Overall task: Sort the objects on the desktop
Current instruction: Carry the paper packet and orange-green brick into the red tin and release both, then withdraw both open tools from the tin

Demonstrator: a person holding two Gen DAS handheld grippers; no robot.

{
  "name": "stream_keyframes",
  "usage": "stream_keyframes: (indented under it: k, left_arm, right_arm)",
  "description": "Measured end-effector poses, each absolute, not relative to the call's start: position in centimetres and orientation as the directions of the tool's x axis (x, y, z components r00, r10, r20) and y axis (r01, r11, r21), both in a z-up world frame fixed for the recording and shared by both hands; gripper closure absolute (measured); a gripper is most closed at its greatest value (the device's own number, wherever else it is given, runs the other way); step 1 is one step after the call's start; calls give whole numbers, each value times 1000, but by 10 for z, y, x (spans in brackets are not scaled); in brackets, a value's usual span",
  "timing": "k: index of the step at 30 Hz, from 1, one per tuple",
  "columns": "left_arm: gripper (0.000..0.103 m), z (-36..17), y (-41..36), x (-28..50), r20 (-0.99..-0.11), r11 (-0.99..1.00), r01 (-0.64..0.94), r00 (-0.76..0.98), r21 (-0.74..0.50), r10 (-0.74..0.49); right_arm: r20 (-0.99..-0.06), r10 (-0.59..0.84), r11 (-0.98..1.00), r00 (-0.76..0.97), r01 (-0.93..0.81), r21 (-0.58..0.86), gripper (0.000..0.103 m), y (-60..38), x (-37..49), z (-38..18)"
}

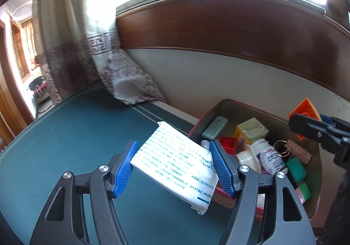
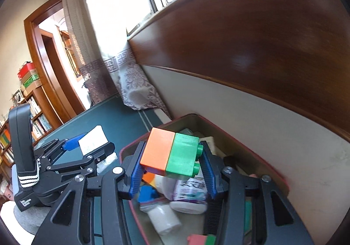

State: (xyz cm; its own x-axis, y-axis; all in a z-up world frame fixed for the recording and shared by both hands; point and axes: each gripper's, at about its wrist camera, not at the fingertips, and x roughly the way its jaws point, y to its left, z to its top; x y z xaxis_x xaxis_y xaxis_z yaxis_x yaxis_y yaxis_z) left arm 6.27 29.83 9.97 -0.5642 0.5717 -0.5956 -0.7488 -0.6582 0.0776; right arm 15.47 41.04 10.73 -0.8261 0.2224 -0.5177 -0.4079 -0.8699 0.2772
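Partly hidden box (image 1: 315, 181) contents, left gripper (image 1: 175, 165) grasping tissue pack (image 1: 175, 164), right gripper (image 2: 172, 165) grasping bricks (image 2: 172, 153).

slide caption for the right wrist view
Right claw grips an orange-and-green block above the cluttered bin.

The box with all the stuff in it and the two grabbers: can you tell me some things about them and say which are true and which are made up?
1. The left gripper holds a white packet with green print. True.
2. The right gripper holds a blue ball. False: its fingers clamp an orange and green toy brick.
3. The box is empty. False: bottles, blocks and small cartons lie inside it.
4. The brick is above the box. True.
5. The table top is bright yellow. False: it is dark green.
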Motion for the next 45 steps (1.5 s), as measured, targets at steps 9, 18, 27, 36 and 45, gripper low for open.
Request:
stream_keyframes:
  k: [9, 18, 27, 36, 45]
  left_arm:
    - [32, 97, 322, 69, -623, -587, -810, -460, 1, 633]
    - [27, 85, 332, 64, -671, -529, -840, -324, -121, 667]
    - [14, 95, 321, 61, -637, -546, -827, -348, -137, 687]
    - [13, 123, 299, 64, -567, -569, -813, -412, -124, 713]
    - [13, 152, 278, 82, -534, -606, -791, -476, -88, 699]
  right_arm:
    - [-539, 239, -855, -808, -438, 279, 51, 424, 164, 100]
    - [-562, 246, -837, -789, -466, 287, 51, 433, 169, 93]
    - [-560, 271, -816, -783, -496, 298, 24, 437, 180, 95]
    - [-548, 275, -807, -790, -499, 315, 21, 435, 187, 104]
    - [-454, 337, -811, -825, -499, 304, 3, 417, 216, 139]
